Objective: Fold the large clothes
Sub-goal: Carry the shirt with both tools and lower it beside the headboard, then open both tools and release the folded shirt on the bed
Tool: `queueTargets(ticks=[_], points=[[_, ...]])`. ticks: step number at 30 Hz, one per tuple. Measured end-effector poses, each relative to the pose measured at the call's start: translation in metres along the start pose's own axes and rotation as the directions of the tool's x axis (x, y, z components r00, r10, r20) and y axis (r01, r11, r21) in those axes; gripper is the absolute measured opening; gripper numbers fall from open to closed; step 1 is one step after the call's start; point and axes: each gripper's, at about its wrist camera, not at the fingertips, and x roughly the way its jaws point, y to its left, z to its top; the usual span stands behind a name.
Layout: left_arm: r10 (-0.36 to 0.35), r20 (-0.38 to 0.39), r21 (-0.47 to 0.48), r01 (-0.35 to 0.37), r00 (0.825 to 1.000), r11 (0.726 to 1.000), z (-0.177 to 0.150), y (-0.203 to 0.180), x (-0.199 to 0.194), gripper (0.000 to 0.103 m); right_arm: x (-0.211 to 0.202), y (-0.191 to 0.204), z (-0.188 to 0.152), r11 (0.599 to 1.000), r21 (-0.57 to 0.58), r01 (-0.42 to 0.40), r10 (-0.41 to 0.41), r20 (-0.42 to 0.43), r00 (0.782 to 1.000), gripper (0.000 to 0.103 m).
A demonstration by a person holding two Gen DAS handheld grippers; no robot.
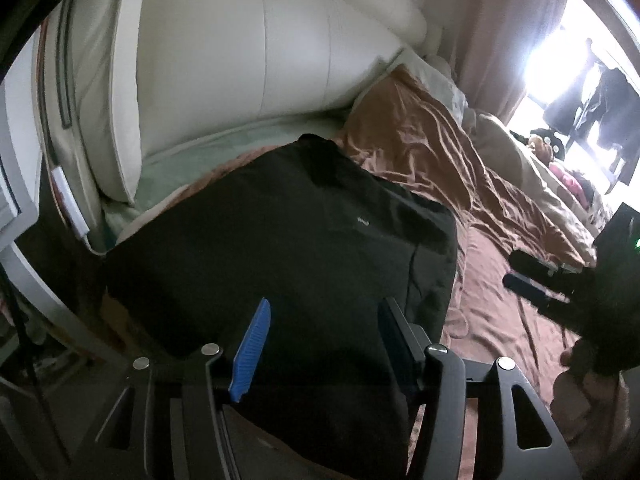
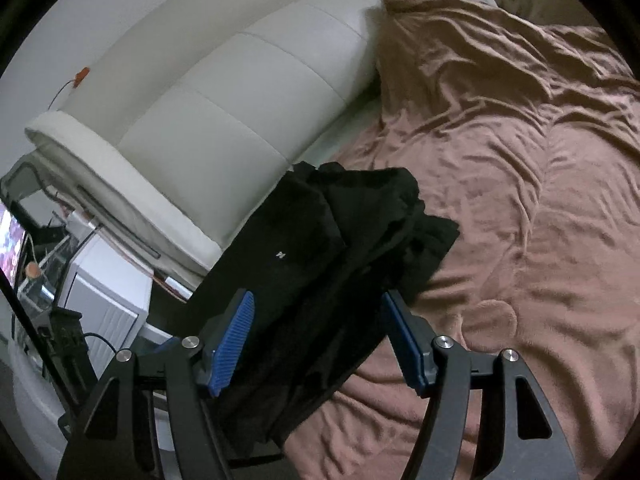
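Note:
A black garment [image 1: 280, 248] with a small white logo lies spread on the bed, its right side folded inward. It also shows in the right wrist view [image 2: 320, 264], bunched at its far right. My left gripper [image 1: 324, 312] is open and empty, hovering above the garment's near part. My right gripper [image 2: 318, 308] is open and empty, also above the garment's near edge. In the left wrist view the right gripper [image 1: 528, 276] appears at the right, over the blanket beside the garment.
A pinkish-brown blanket [image 2: 520, 200] covers the bed. A white padded headboard [image 2: 224, 112] stands behind the garment. Pillows [image 1: 520, 152] and small items lie toward the bright window. A white nightstand [image 2: 104, 300] with cables stands left of the bed.

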Motion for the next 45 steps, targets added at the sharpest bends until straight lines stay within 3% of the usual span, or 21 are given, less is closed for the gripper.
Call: queueTargets(ticks=[8, 13, 15, 18, 20, 24, 33, 35, 37, 41, 45], points=[[0.066, -0.005, -0.032, -0.066, 0.998, 0.997, -0.026, -0.006, 0.014, 0.058, 0.057, 0.023, 0.015, 0.98, -0.181, 0.076, -0.089, -0.061, 0.994, 0.064], [0.104, -0.022, -0.014, -0.104, 0.994, 0.994, -0.034, -0.011, 0.02, 0.058, 0.097, 0.012, 0.009, 0.941, -0.264, 0.211, -0.237, -0.074, 0.969, 0.064], [0.118, -0.039, -0.006, -0.118, 0.992, 0.993, -0.038, -0.015, 0.026, 0.058, 0.106, -0.012, 0.002, 0.94, -0.234, 0.247, -0.276, -0.1, 0.956, 0.064], [0.139, -0.04, 0.008, -0.139, 0.99, 0.99, -0.044, -0.022, 0.032, 0.058, 0.111, -0.05, -0.005, 0.977, -0.097, 0.191, -0.206, -0.175, 0.963, 0.064], [0.148, -0.036, 0.0, -0.148, 0.988, 0.989, -0.047, -0.025, 0.032, 0.058, 0.105, -0.059, -0.006, 0.979, -0.075, 0.191, -0.202, -0.179, 0.963, 0.064], [0.126, -0.04, -0.018, -0.127, 0.991, 0.992, -0.045, -0.03, 0.019, 0.058, 0.081, -0.046, 0.0, 0.958, -0.125, 0.257, -0.276, -0.162, 0.947, 0.064], [0.065, -0.015, -0.054, -0.066, 0.998, 0.996, -0.043, -0.055, -0.035, 0.058, -0.016, -0.008, -0.008, 0.942, -0.233, 0.243, -0.275, -0.12, 0.954, 0.064], [0.067, -0.008, -0.04, -0.068, 0.998, 0.997, -0.044, -0.065, -0.047, 0.059, -0.043, -0.002, -0.012, 0.938, -0.238, 0.253, -0.284, -0.104, 0.953, 0.069], [0.063, 0.017, -0.015, -0.062, 0.998, 0.998, -0.046, -0.079, -0.062, 0.067, -0.074, 0.003, -0.015, 0.933, -0.245, 0.264, -0.292, -0.085, 0.953, 0.093], [0.039, 0.074, -0.008, -0.039, 0.996, 0.999, -0.051, -0.098, -0.089, 0.103, -0.132, 0.016, -0.028, 0.915, -0.272, 0.299, -0.312, -0.006, 0.95, 0.103], [0.024, 0.106, 0.036, -0.028, 0.994, 0.999, -0.062, -0.119, -0.115, 0.103, -0.194, 0.024, -0.047, 0.906, -0.262, 0.332, -0.329, 0.059, 0.943, 0.103]])
